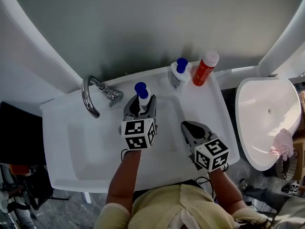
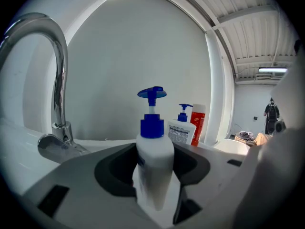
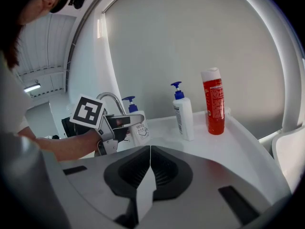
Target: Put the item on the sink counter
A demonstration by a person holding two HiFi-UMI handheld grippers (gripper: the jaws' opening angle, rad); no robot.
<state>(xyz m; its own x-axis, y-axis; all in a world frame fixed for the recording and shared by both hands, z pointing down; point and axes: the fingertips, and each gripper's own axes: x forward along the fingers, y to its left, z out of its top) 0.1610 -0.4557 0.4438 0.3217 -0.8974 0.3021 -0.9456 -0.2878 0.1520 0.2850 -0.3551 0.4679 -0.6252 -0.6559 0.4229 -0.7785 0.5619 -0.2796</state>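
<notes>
A white pump bottle with a blue pump (image 1: pixel 141 91) stands upright between the jaws of my left gripper (image 1: pixel 141 105), which is shut on its body. It is over the sink's back rim, just right of the faucet (image 1: pixel 93 95). In the left gripper view both pads press the bottle (image 2: pixel 152 128) at the gripper (image 2: pixel 155 152). The right gripper view shows the same bottle (image 3: pixel 138 130), low at the counter; whether it touches is unclear. My right gripper (image 1: pixel 189 129) hangs over the counter's right side, shut and empty, its jaws meeting (image 3: pixel 149 159).
At the counter's back right stand a second white pump bottle (image 1: pixel 177 72) and a red bottle (image 1: pixel 205 68). The sink basin (image 1: pixel 90 147) lies front left. A white fixture (image 1: pixel 267 118) with a pink cloth (image 1: pixel 283 143) sits to the right.
</notes>
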